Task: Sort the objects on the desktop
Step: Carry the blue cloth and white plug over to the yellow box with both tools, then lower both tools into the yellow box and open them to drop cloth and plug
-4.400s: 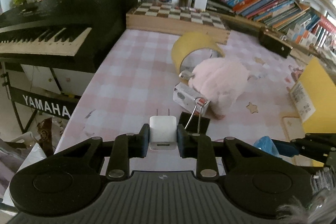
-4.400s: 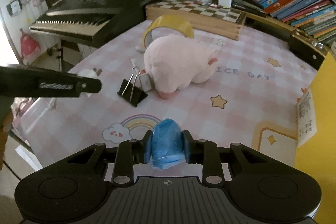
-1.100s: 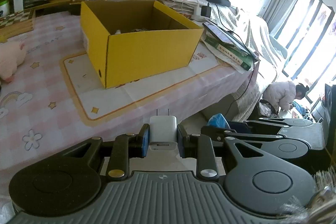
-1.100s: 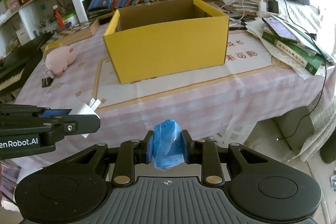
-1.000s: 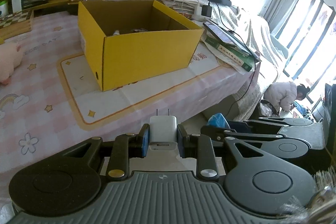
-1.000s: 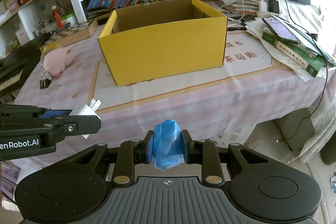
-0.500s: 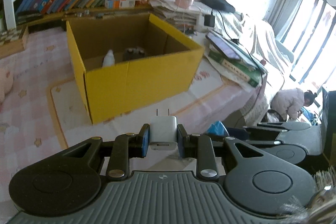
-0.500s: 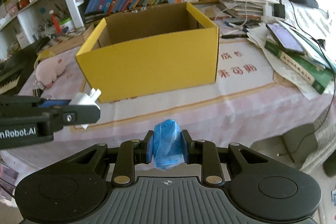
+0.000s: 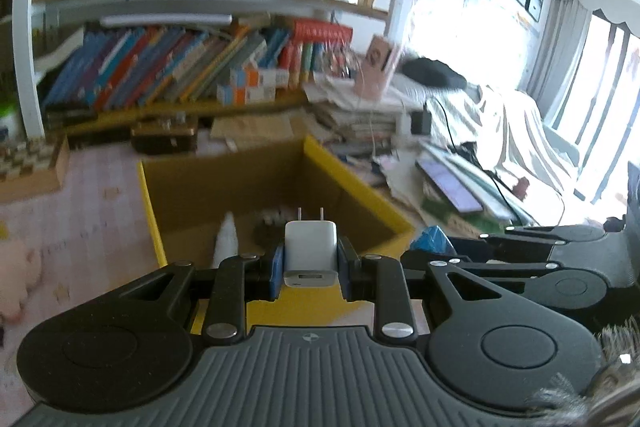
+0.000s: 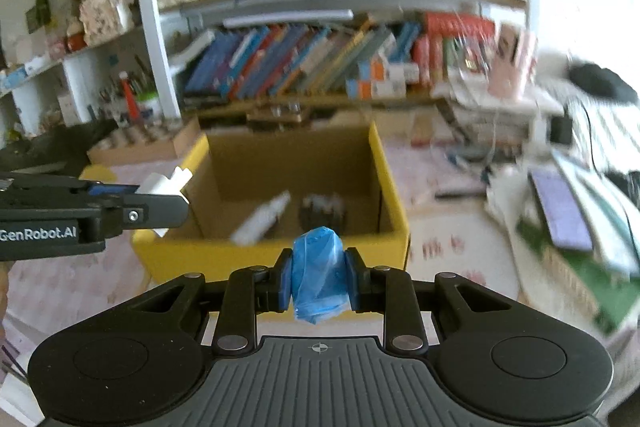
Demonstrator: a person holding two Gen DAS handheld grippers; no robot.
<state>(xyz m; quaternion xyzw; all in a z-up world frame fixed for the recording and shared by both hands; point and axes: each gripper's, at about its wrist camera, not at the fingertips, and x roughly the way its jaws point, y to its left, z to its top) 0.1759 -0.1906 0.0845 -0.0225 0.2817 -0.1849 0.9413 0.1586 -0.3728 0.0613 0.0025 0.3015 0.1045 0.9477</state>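
Observation:
My left gripper [image 9: 310, 259] is shut on a white plug charger [image 9: 310, 251], prongs forward, held above the near rim of the open yellow cardboard box [image 9: 352, 171]. My right gripper [image 10: 318, 277] is shut on a crumpled blue plastic packet [image 10: 317, 273], held just before the box's near wall [image 10: 272, 255]. Inside the box lie a white bottle [image 10: 262, 217] and a dark object [image 10: 322, 211]. The left gripper with the charger [image 10: 166, 183] also shows in the right wrist view, over the box's left front corner. The right gripper's blue packet [image 9: 432, 241] shows at the right in the left wrist view.
The box stands on a pink checked tablecloth [image 9: 92, 227]. A pink plush toy [image 9: 16, 267] lies at the far left. Stacked papers, books and a tablet [image 10: 560, 203] lie right of the box. Bookshelves [image 10: 320, 55] run behind it; a chessboard box [image 9: 28, 163] sits back left.
Both grippers have moved forward and up to the yellow box; its inside is now in full view. Both keep their hold on the charger and the blue packet.

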